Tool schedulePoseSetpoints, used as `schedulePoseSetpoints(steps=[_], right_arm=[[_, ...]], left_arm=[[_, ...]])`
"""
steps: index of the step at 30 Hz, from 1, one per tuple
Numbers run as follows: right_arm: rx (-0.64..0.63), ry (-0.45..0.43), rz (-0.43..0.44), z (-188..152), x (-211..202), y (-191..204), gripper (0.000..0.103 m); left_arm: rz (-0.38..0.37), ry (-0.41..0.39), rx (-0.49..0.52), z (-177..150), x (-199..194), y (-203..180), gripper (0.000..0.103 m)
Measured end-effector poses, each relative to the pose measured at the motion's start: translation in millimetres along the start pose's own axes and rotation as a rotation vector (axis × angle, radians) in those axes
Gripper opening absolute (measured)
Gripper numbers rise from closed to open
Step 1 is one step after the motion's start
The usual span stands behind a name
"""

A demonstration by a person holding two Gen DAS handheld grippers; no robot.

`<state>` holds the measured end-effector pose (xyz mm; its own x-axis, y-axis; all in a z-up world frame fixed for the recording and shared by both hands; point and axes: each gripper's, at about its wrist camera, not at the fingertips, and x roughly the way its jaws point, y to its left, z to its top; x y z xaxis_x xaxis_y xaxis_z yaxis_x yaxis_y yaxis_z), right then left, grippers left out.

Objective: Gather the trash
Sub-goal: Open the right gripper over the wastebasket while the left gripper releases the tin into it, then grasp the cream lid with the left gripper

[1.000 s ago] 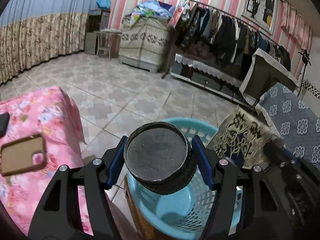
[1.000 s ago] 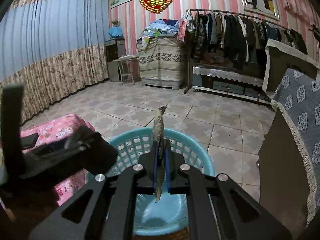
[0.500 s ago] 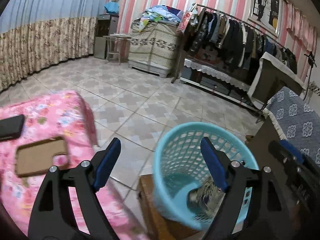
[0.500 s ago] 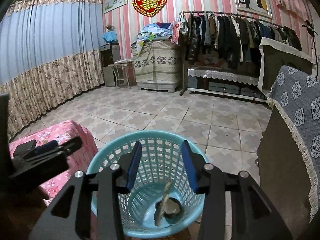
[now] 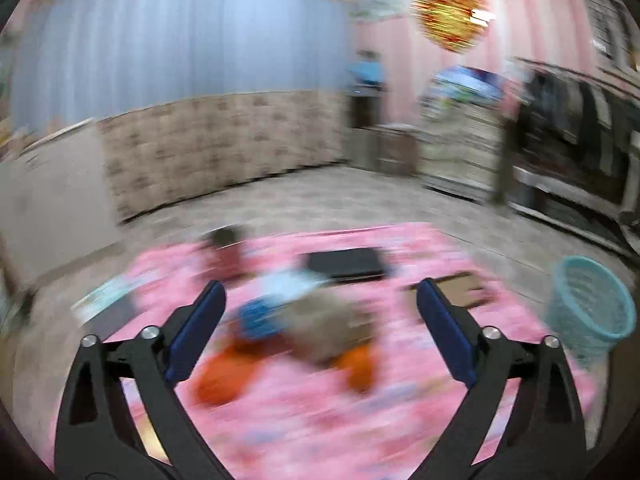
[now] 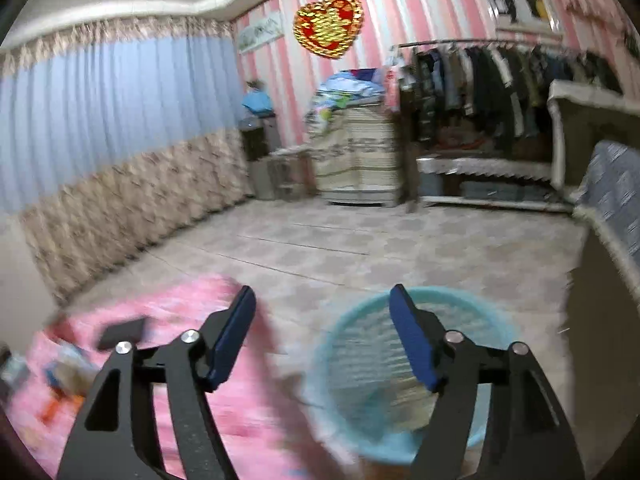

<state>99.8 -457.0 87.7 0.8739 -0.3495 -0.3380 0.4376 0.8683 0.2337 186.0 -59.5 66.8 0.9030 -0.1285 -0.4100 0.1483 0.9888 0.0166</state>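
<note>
Pink-and-white striped walls are framing this room, with a blue curtain (image 6: 100, 120) hanging along one side, a red and gold heart ornament (image 6: 329, 24) gleaming on the wall and a long clothes rack (image 6: 500, 80) crowding the far end. Both views are smearing with blur right now. On the left wrist view, the left gripper (image 5: 318, 330) is spreading its jaws wider over a table under a pink floral cloth (image 5: 320, 420), and nothing is sitting between the blue pads. Beyond those open fingers a blurred heap of trash (image 5: 312, 320) is lying on the cloth: something grey-brown, something blue, and orange pieces beside it, though what each piece is I cannot tell. Farther back a flat black object (image 5: 346, 262) and a brown flat item (image 5: 460, 290) are resting on the same cloth. The teal basket (image 5: 592, 312) is standing on the floor off the table's right-hand end in this view. Over on the right wrist view, the right gripper (image 6: 322, 336) is also opening up, jaws parting with nothing caught between them, and it is hovering above the rim of that basket (image 6: 480, 304). Down inside the basket some pale, blurred scraps (image 6: 404, 404) are lying near the bottom. The pink cloth (image 6: 240, 420) is showing at the lower left.
</note>
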Motion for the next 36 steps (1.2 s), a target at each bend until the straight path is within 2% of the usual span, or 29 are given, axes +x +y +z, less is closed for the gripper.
schedulePoseSetpoints(steps=[1,2,4,7,9,10,11,12,15,18,23,26,29,33,36], right_arm=[[0.001,-0.009,0.051,-11.7,-5.0,21.1,0.081],[-0.008,-0.009,0.067,-21.4,-8.2,36.1,0.083],[-0.055,0.022,0.099,-57.8,-17.9,82.9,0.083],[-0.11,0.088,0.217,-95.2,-26.0,134.6,0.083],[-0.214,0.112,0.265,-122.0,-33.4,172.6,0.084],[-0.264,0.119,0.286,-131.3,-35.9,185.1,0.084],[-0.331,0.129,0.307,-143.1,-38.6,200.3,0.084],[-0.382,0.137,0.319,-152.5,-40.4,212.2,0.084],[-0.399,0.151,0.343,-157.9,-42.0,218.2,0.084],[-0.342,0.153,0.352,-147.8,-40.3,205.8,0.088],[-0.314,0.162,0.346,-141.7,-34.2,197.0,0.088],[-0.298,0.187,0.358,-141.6,-32.6,194.9,0.088],[-0.305,0.191,0.366,-141.3,-31.2,195.6,0.088],[-0.319,0.198,0.377,-141.6,-32.3,198.3,0.088],[-0.329,0.211,0.386,-144.0,-31.0,200.1,0.088]], left_arm=[[0.043,0.002,-0.026,-10.8,-2.8,22.9,0.096],[0.104,0.041,-0.062,-33.2,-3.7,57.4,0.096],[0.122,0.118,-0.108,-51.6,-1.2,90.5,0.095],[0.126,0.122,-0.113,-54.1,-6.1,110.3,0.096],[0.149,0.131,-0.109,-56.9,-6.0,123.2,0.096],[0.135,0.139,-0.151,-57.8,-6.5,129.7,0.096],[0.074,0.134,-0.212,-58.7,-9.8,134.7,0.096],[0.057,0.132,-0.227,-60.8,-11.0,136.9,0.096],[0.07,0.165,-0.197,-62.0,-3.4,125.6,0.096],[0.079,0.201,-0.156,-75.9,-1.4,109.3,0.096],[0.111,0.352,-0.148,-96.3,28.4,104.3,0.095],[0.143,0.415,-0.18,-105.5,40.6,113.7,0.093],[0.146,0.476,-0.172,-112.7,52.3,113.9,0.093],[0.13,0.543,-0.17,-121.3,63.4,112.0,0.078],[0.146,0.553,-0.146,-122.8,66.3,107.9,0.077]])
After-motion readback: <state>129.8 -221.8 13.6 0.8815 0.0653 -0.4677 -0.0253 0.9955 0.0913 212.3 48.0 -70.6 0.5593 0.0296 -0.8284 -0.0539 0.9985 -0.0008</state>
